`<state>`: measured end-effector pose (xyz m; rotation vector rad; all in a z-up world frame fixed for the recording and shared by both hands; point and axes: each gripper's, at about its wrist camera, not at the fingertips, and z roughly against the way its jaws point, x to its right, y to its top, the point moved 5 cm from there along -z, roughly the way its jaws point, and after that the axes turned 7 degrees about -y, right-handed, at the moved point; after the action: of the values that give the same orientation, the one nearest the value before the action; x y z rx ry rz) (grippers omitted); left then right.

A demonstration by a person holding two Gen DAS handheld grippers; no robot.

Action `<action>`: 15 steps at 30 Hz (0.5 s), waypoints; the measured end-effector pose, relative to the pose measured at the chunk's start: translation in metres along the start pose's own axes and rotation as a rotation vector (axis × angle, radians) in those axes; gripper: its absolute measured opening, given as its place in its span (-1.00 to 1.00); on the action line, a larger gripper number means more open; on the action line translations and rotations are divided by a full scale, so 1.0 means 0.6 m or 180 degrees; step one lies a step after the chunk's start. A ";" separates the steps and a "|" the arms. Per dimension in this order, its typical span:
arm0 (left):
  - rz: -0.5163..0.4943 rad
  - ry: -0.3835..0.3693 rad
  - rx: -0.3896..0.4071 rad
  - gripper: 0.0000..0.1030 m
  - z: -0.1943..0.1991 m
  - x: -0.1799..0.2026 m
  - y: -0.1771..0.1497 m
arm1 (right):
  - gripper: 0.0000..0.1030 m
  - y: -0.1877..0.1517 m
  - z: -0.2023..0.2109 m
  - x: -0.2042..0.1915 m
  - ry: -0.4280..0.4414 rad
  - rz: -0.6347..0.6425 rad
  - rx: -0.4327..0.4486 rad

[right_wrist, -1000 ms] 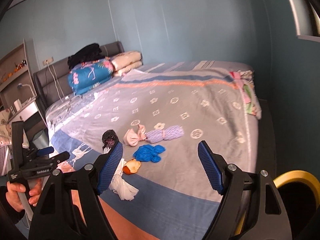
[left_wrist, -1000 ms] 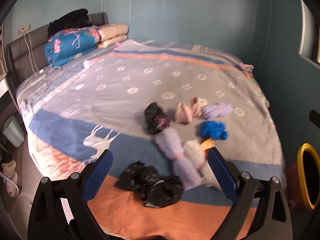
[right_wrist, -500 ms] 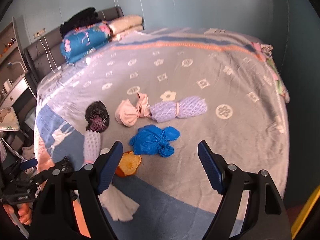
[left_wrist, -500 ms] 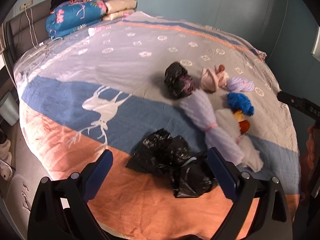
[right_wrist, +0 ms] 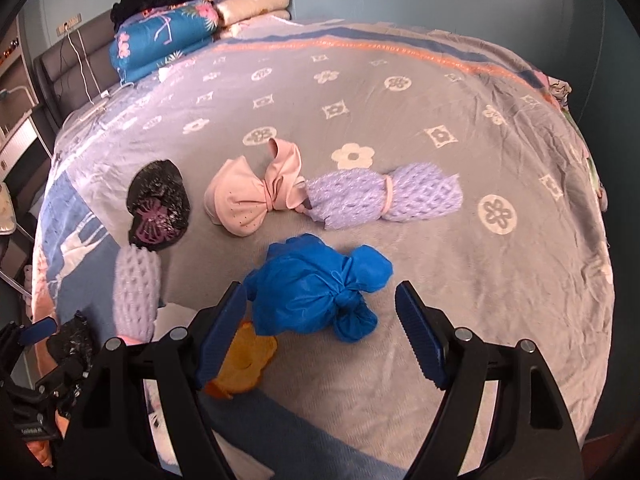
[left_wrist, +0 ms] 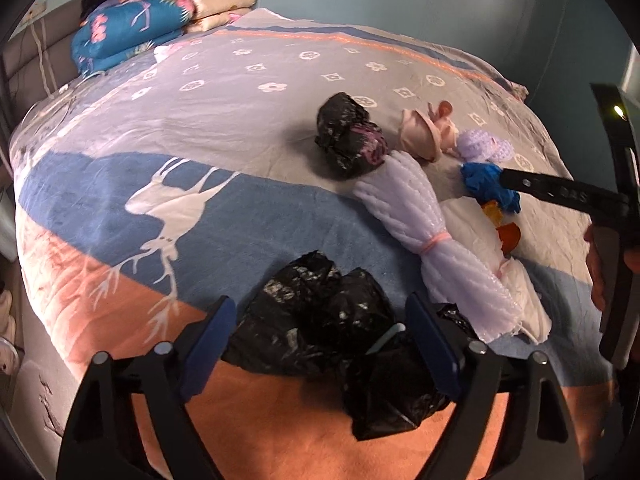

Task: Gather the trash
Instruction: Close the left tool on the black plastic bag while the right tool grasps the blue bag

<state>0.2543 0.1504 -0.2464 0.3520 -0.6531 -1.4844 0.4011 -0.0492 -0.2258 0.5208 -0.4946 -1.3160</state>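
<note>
On the bed, the blue bag (right_wrist: pixel 316 292), knotted at one end, lies between the wide-apart fingers of the right gripper (right_wrist: pixel 320 332); whether the left finger's tip touches the bag's edge is hard to tell from this angle. The gripper holds nothing. Just beside its left finger, partly under it, sits an orange piece of trash (right_wrist: pixel 244 364). Beyond the blue bag lie a pink bundle (right_wrist: pixel 256 196) and a purple net bag (right_wrist: pixel 380 196) tied in the middle, end to end and touching. To the left is a small black bag with a pink pattern (right_wrist: pixel 158 208), and nearer, a pale net bundle (right_wrist: pixel 136 292).

Near the foot of the bed, the left gripper (left_wrist: pixel 320 336) is also spread wide and empty, with a crumpled black bag (left_wrist: pixel 320 328) lying between its fingers on the orange band of the blanket (left_wrist: pixel 200 140). The pale net bundle (left_wrist: pixel 424 236) runs away from it on the right, over a white bag (left_wrist: pixel 472 224). The blue bag (left_wrist: pixel 484 184) shows farther right, partly hidden by the right gripper's finger. Folded quilts (left_wrist: pixel 132 28) are stacked at the head of the bed.
</note>
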 end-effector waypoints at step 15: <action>-0.0045 -0.0365 0.0030 -0.53 -0.018 0.017 -0.001 | -0.31 0.001 -0.062 -0.030 -0.0028 0.0126 -0.0147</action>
<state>0.2600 0.1382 -0.2533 0.2806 -0.7504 -1.5237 0.4209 -0.0285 -0.2557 0.4648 -0.4784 -1.2895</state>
